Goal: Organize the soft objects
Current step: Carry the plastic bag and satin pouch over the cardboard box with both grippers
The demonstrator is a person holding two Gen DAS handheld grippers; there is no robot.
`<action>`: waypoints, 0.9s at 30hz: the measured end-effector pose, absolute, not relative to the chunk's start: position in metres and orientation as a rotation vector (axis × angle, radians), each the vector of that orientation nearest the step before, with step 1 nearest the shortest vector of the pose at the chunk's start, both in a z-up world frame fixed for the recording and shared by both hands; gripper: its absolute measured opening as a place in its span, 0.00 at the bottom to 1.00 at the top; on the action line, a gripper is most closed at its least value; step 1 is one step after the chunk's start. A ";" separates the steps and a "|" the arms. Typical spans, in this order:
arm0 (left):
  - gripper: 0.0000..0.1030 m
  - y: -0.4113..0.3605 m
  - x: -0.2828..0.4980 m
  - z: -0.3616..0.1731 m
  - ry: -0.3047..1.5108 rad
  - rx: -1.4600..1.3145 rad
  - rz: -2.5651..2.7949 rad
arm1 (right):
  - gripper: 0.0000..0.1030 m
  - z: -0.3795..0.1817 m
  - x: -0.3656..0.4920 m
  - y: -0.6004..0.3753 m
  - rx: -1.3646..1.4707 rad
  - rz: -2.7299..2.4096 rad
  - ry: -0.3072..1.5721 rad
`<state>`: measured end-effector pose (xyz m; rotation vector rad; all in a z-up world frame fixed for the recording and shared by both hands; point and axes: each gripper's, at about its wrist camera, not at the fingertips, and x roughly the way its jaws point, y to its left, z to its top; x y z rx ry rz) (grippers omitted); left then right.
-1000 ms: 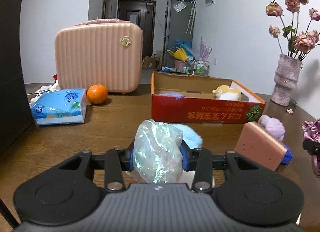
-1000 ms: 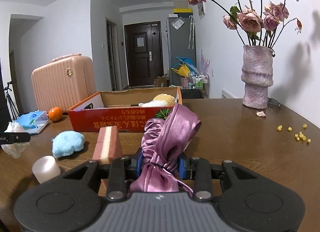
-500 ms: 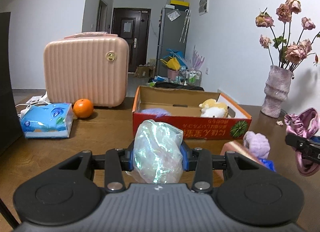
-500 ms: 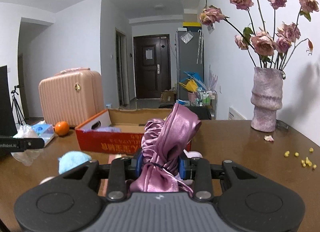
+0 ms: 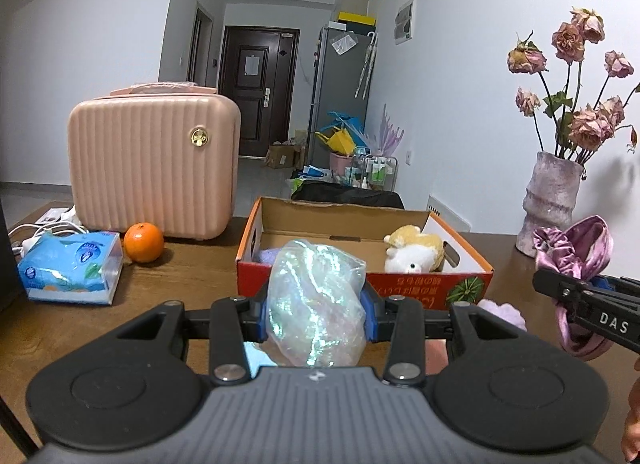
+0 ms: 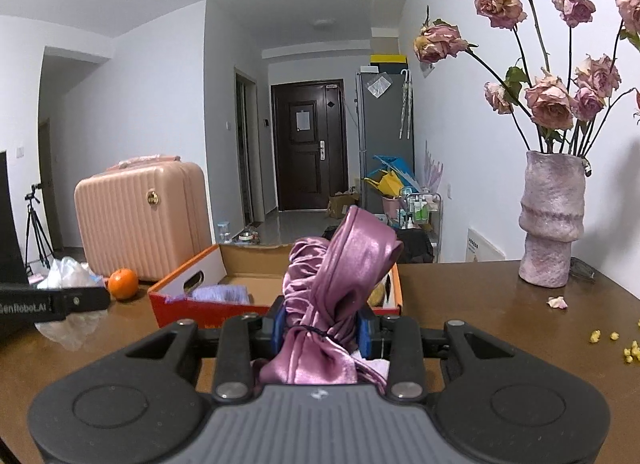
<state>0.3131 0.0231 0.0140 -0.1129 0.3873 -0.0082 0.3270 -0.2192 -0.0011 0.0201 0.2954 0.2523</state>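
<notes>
The left gripper [image 5: 316, 302] is closed on a crumpled iridescent bag [image 5: 316, 304], its blue pads pressed into both sides of it. The right gripper [image 6: 323, 326] is clamped on a purple satin bonnet [image 6: 340, 284], which bunches up between the pads and spills back over the gripper body. Both bundles hang clear of the table [image 5: 188, 276].

Ahead of both stands an open cardboard box [image 5: 360, 220] with a red front wall (printed with a green squash), set toward the far middle of the table. Inside it, a white and yellow plush toy [image 5: 414, 254] lies against the right end, and a lavender fluffy thing [image 6: 220, 294] lies at the left end. From the left wrist view the bag sits in front of the box's left half; from the right wrist view the bonnet covers the box's right end.

Just in front of the box's right near corner another lavender fluffy piece [image 5: 502, 310] shows past the left gripper, probably resting on the table, though most of it is hidden.

Toward the table's left far side stand a pink suitcase [image 5: 154, 168], an orange [image 5: 143, 243] touching its foot, and a blue tissue pack [image 5: 72, 266] nearer the left edge. A vase [image 6: 552, 220] of dried roses [image 6: 552, 104] stands at the right far corner, with yellow crumbs [image 6: 612, 340] scattered by the right edge.
</notes>
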 end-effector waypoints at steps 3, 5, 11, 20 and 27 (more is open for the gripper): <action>0.40 0.022 0.320 0.020 0.375 -0.116 0.000 | 0.32 0.004 0.337 -0.217 0.024 0.261 0.289; 0.40 0.021 0.326 0.024 0.365 -0.117 0.008 | 0.32 0.007 0.343 -0.214 0.023 0.269 0.287; 0.40 0.018 0.347 0.030 0.360 -0.119 0.022 | 0.32 0.015 0.363 -0.207 0.005 0.288 0.277; 0.40 0.010 0.379 0.033 0.373 -0.100 0.038 | 0.32 0.021 0.392 -0.188 -0.019 0.315 0.280; 0.40 0.008 0.402 0.034 0.383 -0.101 0.036 | 0.32 0.021 0.422 -0.178 -0.023 0.317 0.306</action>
